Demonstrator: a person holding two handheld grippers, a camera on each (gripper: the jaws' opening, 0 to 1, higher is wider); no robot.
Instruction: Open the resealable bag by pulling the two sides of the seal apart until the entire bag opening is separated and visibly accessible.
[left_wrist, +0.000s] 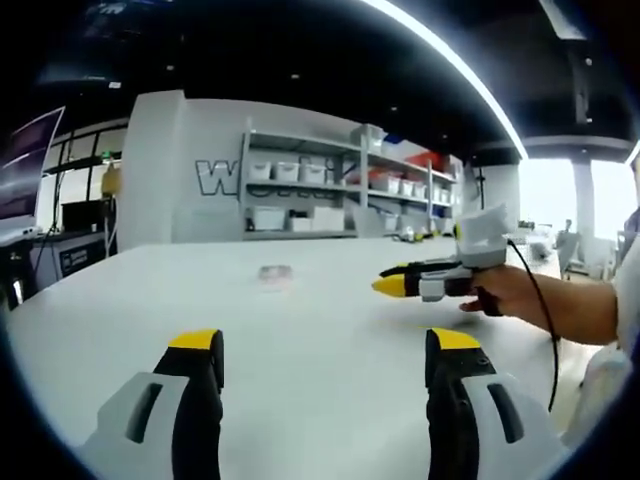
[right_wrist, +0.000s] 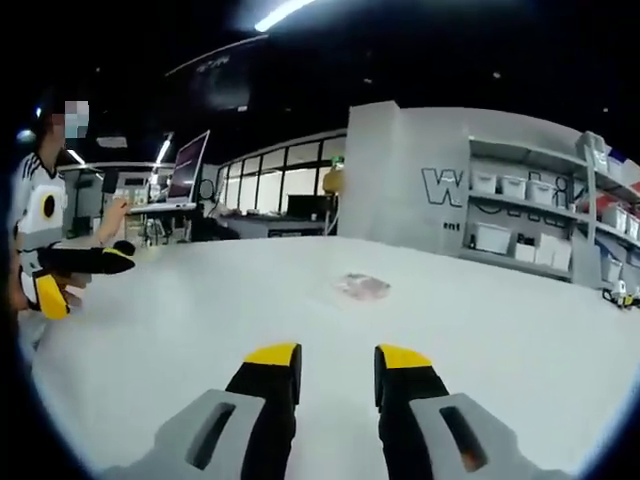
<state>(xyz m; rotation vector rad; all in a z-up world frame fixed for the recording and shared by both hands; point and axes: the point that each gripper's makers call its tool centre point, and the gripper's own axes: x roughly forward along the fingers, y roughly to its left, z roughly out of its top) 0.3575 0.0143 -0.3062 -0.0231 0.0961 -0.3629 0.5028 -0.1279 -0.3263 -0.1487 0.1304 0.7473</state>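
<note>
A small clear resealable bag (left_wrist: 275, 273) lies flat on the white table (left_wrist: 320, 320), well ahead of both grippers and touched by neither. In the right gripper view the bag (right_wrist: 362, 287) sits just beyond and above my jaws. My left gripper (left_wrist: 325, 342) stands wide open with nothing between its yellow-tipped jaws. My right gripper (right_wrist: 337, 357) is open by a narrower gap and also holds nothing. It reaches into the left gripper view from the right as a yellow-tipped tool (left_wrist: 392, 285) held by a hand (left_wrist: 510, 292). The left gripper (right_wrist: 85, 272) appears at the left edge of the right gripper view.
Grey shelving with white bins (left_wrist: 340, 185) lines the far wall behind the table. Desks and monitors (right_wrist: 190, 165) stand beyond the table's far left edge. A person in a white shirt (right_wrist: 35, 210) is at the left of the right gripper view. A black cable (left_wrist: 548, 320) hangs from the right gripper.
</note>
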